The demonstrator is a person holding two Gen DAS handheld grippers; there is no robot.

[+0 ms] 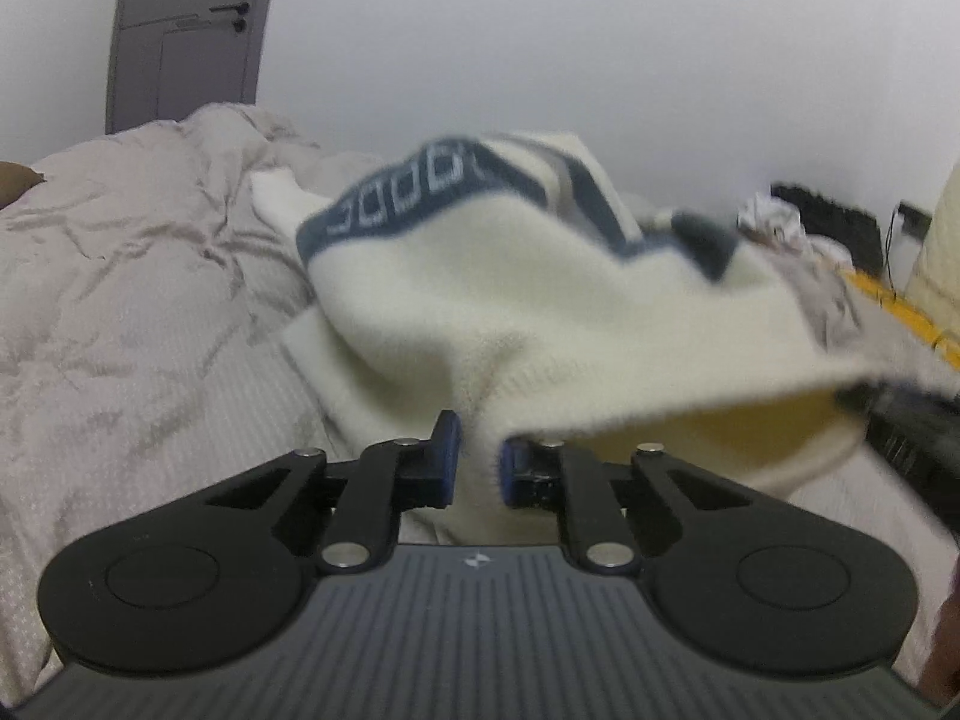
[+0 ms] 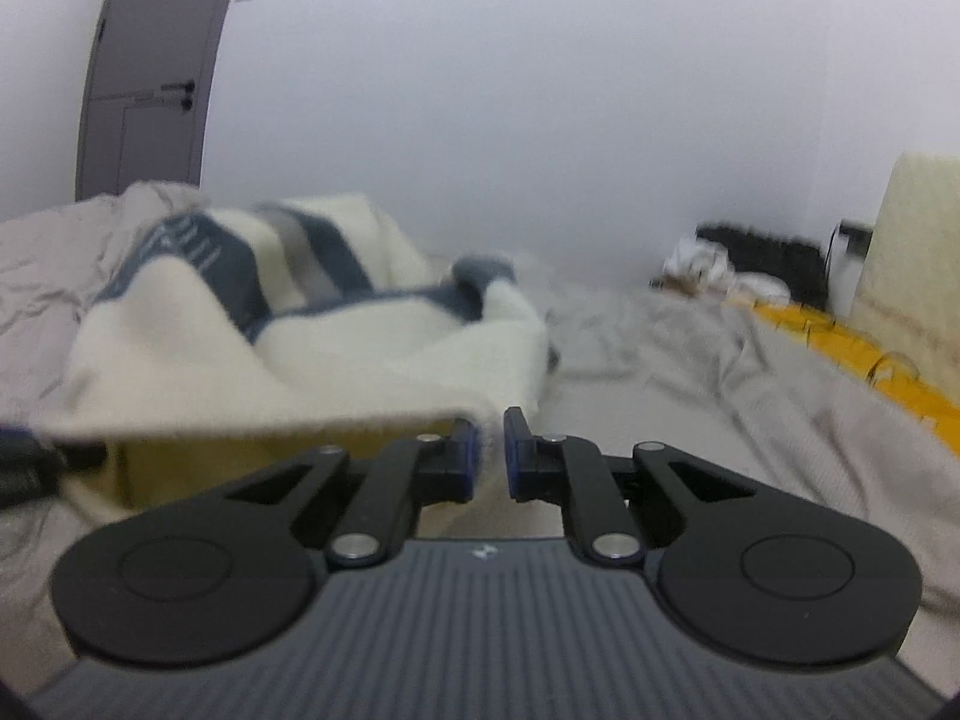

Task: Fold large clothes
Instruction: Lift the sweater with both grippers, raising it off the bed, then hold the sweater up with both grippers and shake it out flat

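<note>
1. The fingers of the left gripper (image 1: 478, 459) are pinched together on the near hem of a cream knitted sweater (image 1: 510, 306); fabric fills the narrow gap between the blue pads.
2. The fingers of the right gripper (image 2: 491, 456) are likewise clamped on the same hem at its other corner, with a thin fold of knit caught between the pads.
3. The sweater hangs between the two grippers, its near edge lifted off the bed (image 2: 660, 372) and stretched taut, while the far part, with dark blue bands (image 1: 390, 204), slumps back onto the bedding.
4. The knit looks thick, soft and floppy, probably fairly light but bulky; it should sag wherever unsupported and is not fragile.
5. The hem corners seem the sensible holds, since a grip there keeps the edge straight; the fuzzy surface should resist slipping.
6. The bed is covered in a rumpled pale grey duvet (image 1: 120, 276), a soft, uneven surface for folding.
7. Behind are a plain white wall (image 2: 540, 120) and a grey door (image 1: 186, 30); clutter and something yellow (image 2: 840, 336) lie at the right.
</note>
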